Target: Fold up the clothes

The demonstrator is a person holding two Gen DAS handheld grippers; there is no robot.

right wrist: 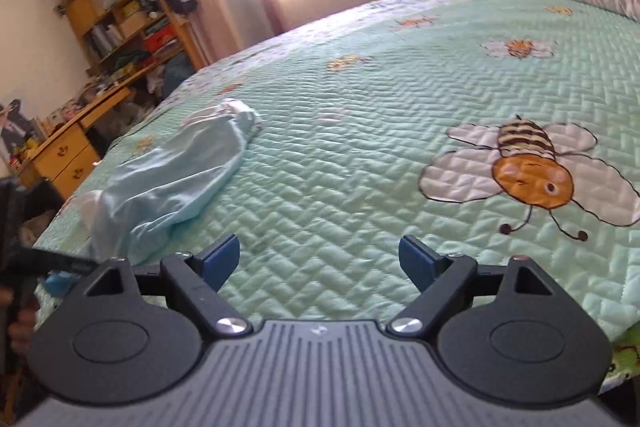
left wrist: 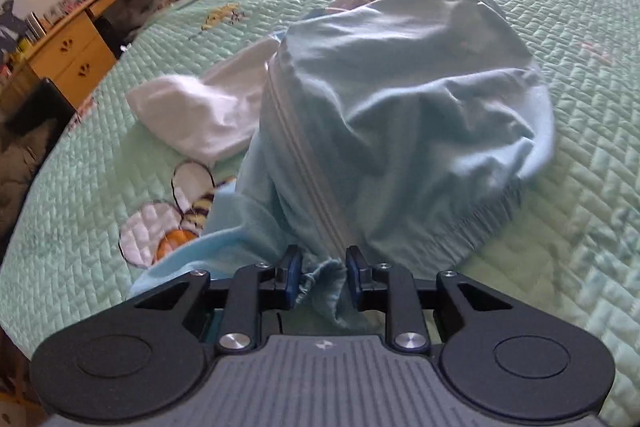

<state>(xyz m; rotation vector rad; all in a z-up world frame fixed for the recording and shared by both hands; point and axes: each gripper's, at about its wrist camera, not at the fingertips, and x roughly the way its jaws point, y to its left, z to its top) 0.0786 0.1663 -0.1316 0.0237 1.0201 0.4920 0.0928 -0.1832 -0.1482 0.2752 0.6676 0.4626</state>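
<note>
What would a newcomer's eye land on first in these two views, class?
The light blue garment, heaped mid-bed, its hem pinched in the left gripper. Next, the big bee stitched on the green quilt, ahead of the open, empty right gripper.

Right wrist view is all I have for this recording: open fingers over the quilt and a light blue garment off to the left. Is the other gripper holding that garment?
Observer: Yes. The left gripper is shut on a bunched bit of the light blue garment near its hem.
Operator: Is there a fastening on it?
Observer: A zipper runs up the garment from the gripped end.
Operator: Anything else lying next to it?
Observer: A white sleeve or lining, apparently part of it, sticks out on its left side onto the green quilt.
</note>
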